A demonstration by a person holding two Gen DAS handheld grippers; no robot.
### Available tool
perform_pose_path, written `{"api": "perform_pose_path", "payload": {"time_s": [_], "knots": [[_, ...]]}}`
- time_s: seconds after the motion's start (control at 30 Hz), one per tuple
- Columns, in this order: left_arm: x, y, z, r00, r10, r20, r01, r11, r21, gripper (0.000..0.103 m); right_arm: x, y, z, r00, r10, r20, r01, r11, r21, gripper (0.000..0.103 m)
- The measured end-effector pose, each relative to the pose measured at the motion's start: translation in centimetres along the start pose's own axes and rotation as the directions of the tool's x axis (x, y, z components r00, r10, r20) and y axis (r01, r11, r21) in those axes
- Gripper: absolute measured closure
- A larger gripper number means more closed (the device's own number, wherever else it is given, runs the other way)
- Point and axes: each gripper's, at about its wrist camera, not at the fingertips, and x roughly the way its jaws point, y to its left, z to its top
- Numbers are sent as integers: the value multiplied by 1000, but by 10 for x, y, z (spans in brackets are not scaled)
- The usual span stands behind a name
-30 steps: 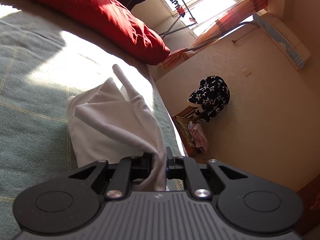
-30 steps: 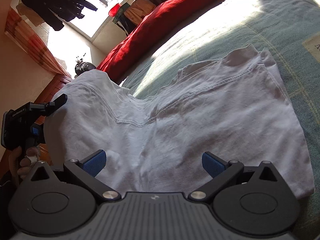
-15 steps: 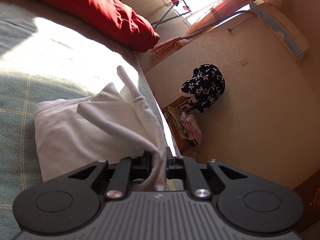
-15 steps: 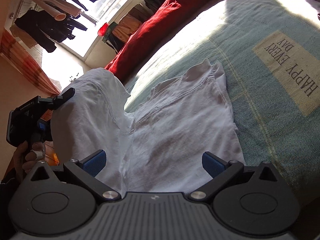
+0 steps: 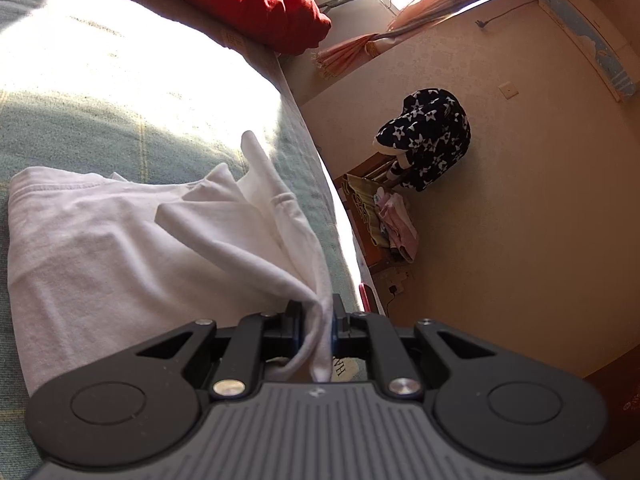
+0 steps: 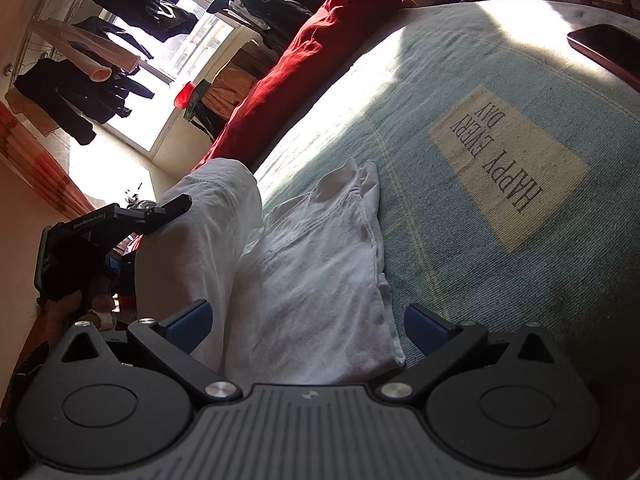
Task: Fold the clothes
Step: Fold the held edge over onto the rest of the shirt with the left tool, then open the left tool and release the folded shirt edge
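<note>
We're carrying one side of the white shirt (image 5: 100, 264) across w/ the left claw (image 5: 316, 316), which is pinching a bunch of its edge, and over the last sec the raised flap is swinging further over the part lying on the bed (image 6: 460, 240), so the spread cloth ahead of the right claw (image 6: 304, 324) is looking much narrower. The right claw is hovering wide open, gripping nothing, shirt directly ahead of and between its fingers. Looks like a lengthwise fold approx. halfway over, flap not laid down yet.
</note>
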Motion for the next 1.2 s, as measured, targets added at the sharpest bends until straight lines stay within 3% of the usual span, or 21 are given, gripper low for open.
{"api": "perform_pose_path", "payload": {"time_s": [0.37,0.97,1.2], "knots": [[50,4,-9,995,51,-83,-54,998,-27,92,-6,-16,-1,1000,-21,19,21,999,33,0],[87,6,-18,985,121,-119,-124,992,-17,92,-10,-20,-3,998,-62,23,61,997,42,0],[94,-11,-21,979,161,-126,-157,987,44,72,-12,-22,-5,996,-88,26,86,995,43,0]]}}
